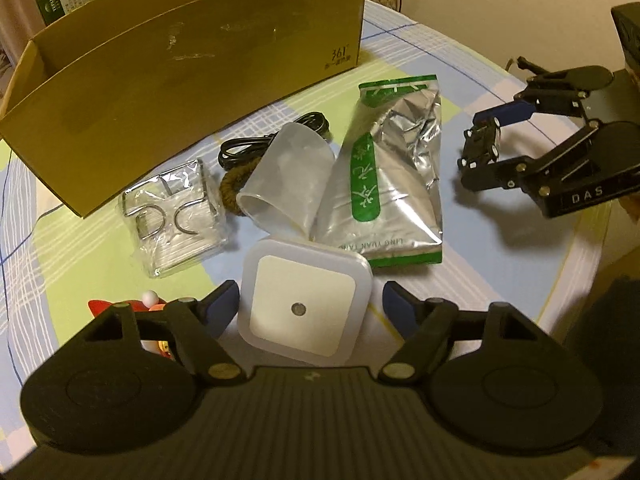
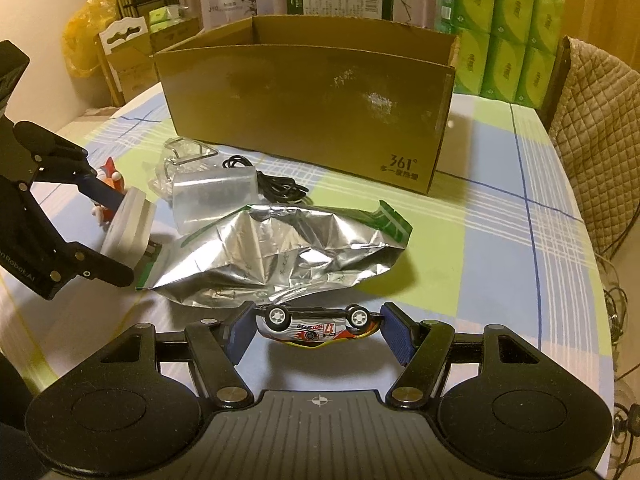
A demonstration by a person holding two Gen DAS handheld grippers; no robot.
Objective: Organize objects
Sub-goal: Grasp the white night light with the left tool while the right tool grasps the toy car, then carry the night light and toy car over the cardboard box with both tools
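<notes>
Right wrist view, toy car clamped between tool pads

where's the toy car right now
The toy car is clamped upside down between the right gripper pads, low in the right wrist view, just in front of the silver foil bag.

White night light between left tool fingers.

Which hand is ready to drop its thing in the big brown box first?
Probably the right. Its gripper already pinches the toy car off the table, facing the cardboard box. The left gripper only straddles the white night light; one pad shows a gap.
</notes>
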